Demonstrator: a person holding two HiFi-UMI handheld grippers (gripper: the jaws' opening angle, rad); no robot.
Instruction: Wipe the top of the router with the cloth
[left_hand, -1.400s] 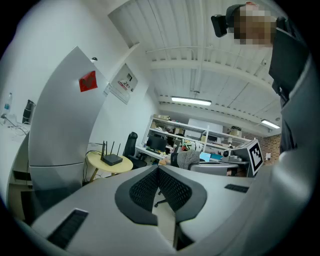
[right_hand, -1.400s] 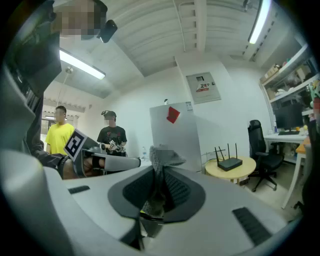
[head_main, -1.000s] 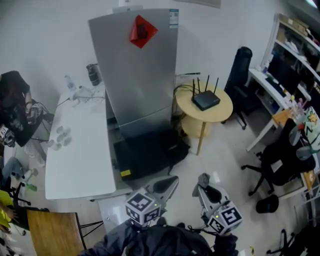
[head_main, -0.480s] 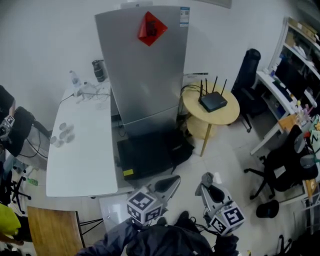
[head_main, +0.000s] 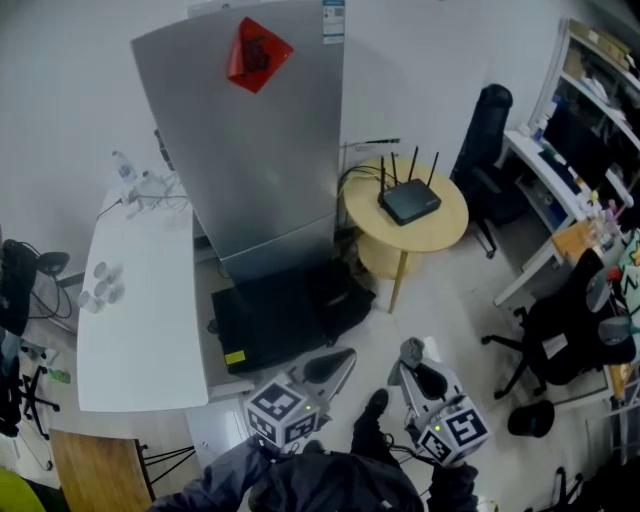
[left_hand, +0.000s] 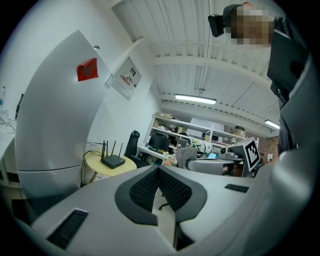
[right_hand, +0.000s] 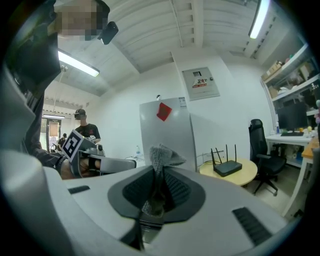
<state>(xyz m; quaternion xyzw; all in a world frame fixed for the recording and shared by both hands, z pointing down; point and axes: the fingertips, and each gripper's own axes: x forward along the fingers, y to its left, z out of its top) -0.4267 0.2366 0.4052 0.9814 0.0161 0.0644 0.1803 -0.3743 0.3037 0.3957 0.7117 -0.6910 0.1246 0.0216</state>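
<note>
Left gripper (head_main: 343, 358): jaws together, empty. Right gripper (head_main: 408, 356): clamped on the cloth (right_hand: 161, 155). Router (head_main: 410, 200) sits on the round table (head_main: 447, 228), well apart. Looks like the approach step. Next: close in and lower the cloth onto the router's top.

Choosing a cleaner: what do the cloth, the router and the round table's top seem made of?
Cloth: grey, nubbly weave, soft folds; probably microfibre or terry.
Router: black, matte casing, thin antennas; likely plastic.
Round table: pale tan, smooth top; wood or laminate, grain too small to tell.
</note>
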